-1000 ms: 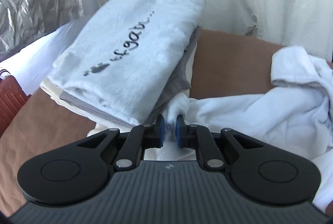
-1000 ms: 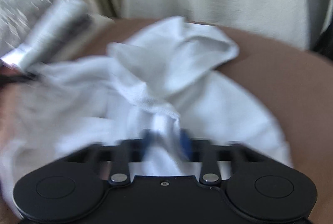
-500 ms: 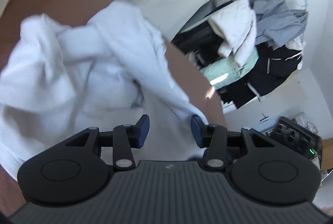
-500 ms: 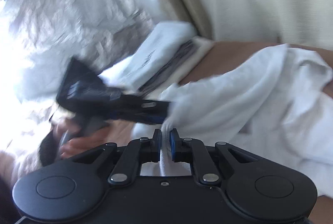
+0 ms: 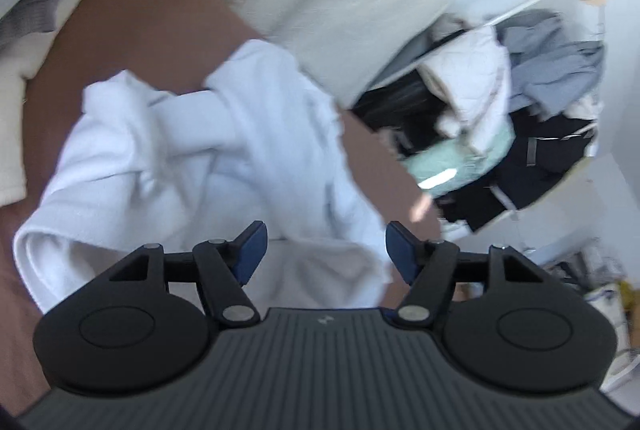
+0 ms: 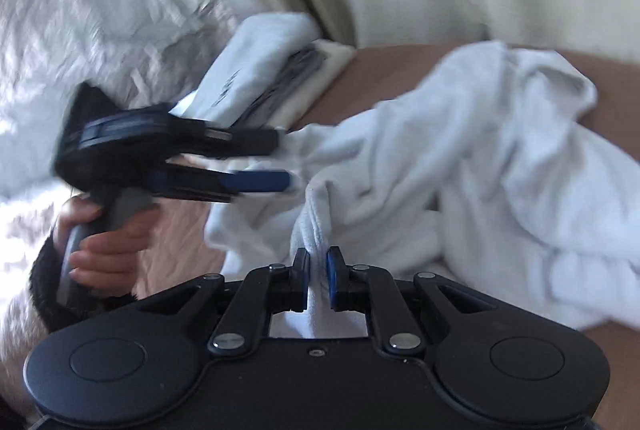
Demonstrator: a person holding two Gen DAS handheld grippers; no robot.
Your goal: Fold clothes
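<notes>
Right wrist view: right gripper (image 6: 318, 272) is clamped on a bunched edge of the white garment (image 6: 480, 166), which is spread crumpled ahead and rightward on the brown surface (image 6: 608, 70). Left gripper (image 5: 324, 250), jaws parted, is held empty at the garment's left edge; folded stack (image 6: 256, 70) is seen beyond.

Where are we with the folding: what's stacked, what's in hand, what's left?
Done: a folded stack sits at the far edge of the brown surface, a white lettered piece on top. In hand: the right hand-held gripper is shut on a bunched edge of the white garment; the left hand-held gripper is open above it, gripping nothing. Left: that garment is crumpled, with no fold made yet.
</notes>
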